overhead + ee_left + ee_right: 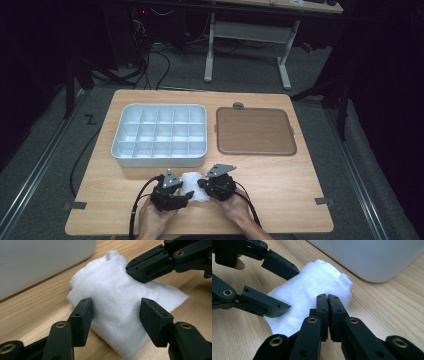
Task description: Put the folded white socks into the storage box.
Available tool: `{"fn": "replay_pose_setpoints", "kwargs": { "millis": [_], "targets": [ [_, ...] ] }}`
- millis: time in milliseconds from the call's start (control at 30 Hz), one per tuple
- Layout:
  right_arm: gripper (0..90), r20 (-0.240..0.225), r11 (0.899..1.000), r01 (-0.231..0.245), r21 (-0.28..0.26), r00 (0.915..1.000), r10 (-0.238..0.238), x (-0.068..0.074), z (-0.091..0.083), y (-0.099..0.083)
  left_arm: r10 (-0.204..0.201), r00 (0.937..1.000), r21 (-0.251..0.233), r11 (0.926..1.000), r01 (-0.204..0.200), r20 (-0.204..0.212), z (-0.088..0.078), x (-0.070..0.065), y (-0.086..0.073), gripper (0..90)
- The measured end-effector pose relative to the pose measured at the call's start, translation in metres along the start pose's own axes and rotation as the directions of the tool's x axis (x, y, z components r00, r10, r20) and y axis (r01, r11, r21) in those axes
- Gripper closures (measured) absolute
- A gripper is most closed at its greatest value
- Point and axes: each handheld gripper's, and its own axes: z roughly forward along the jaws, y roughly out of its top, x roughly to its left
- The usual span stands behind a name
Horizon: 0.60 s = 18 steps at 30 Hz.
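Folded white cloth (pixel 117 305) lies on the wooden table (pixel 280 185) near its front edge, just short of the divided tray (pixel 159 134). Fabric is a soft, fine knit, bundled into a thick, loosely rounded wad with one thin flap spread flat.

Left gripper (pixel 115 312): jaws released, straddling the bundle, pads apparently not pressing. Right gripper (pixel 327 307): jaws clenched together, tips resting against the cloth; whether any fabric is pinched cannot be told.

Judgement: folding or gathering is in hand. Next move calls for the left jaws to close on the wad.

Tray is hard, pale moulded plastic; beside it lies a brown lid (pixel 255 131) with rounded corners.
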Motion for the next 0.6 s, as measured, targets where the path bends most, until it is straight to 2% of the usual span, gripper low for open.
{"fn": "replay_pose_setpoints", "kwargs": {
  "millis": [267, 400, 600],
  "targets": [
    [88.4, -0.003, 1.0, -0.001, -0.011, 1.0, 0.001, 0.007, 0.006, 0.003, -0.035, 0.9993, -0.006, 0.9994, 0.035, -0.01, -0.007, 0.012, 0.005, 43.9],
    [88.3, -0.015, 1.0, 0.016, -0.019, 0.9998, -0.016, 0.012, 0.012, 0.007, -0.021, 0.9993, -0.026, 0.9995, 0.02, -0.03, -0.014, 0.02, 0.007, 44.1],
    [88.2, -0.034, 0.999, 0.021, -0.029, 0.9992, -0.022, 0.02, 0.021, 0.012, -0.044, 0.9974, -0.038, 0.9984, 0.042, -0.057, -0.022, 0.033, 0.013, 44.1]
  ]
}}
